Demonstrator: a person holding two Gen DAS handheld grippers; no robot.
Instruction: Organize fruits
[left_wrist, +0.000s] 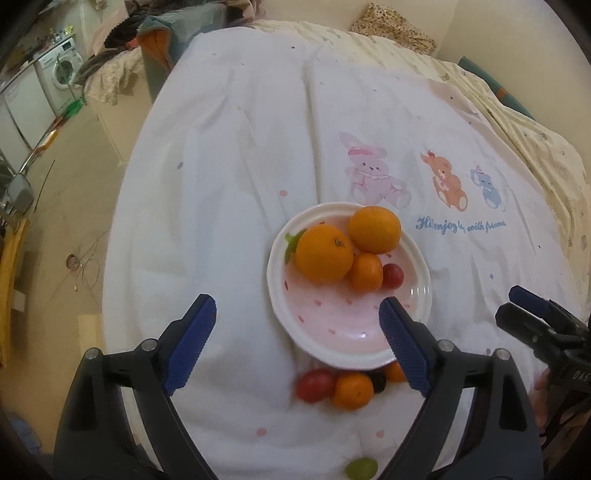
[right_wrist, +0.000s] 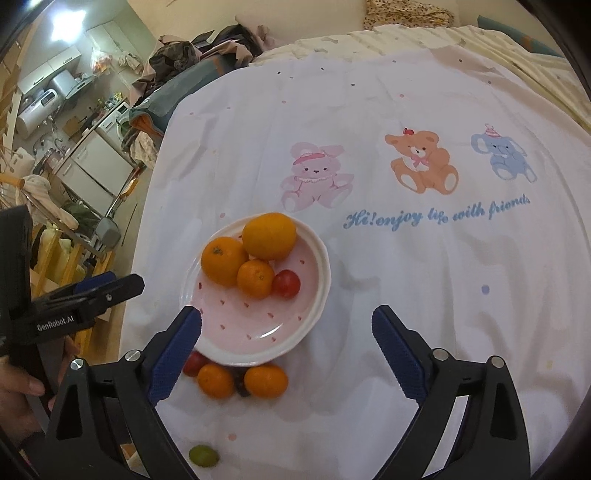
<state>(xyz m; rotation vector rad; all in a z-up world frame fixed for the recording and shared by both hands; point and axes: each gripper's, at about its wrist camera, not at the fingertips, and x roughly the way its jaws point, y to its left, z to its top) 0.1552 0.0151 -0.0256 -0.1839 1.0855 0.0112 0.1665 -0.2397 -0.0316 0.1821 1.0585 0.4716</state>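
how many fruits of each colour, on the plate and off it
orange: 5, three on the plate (big, big, small), two off it
red: 2, one on the plate, one off it
dark: 1, off the plate
green: 1, off the plate
total: 9, four on the plate, five off it

A lived-in home: a bed (left_wrist: 258, 129) under cartoon-animal bedding, a washing machine (left_wrist: 62, 70) and kitchen cabinets (right_wrist: 92, 162) nearby.
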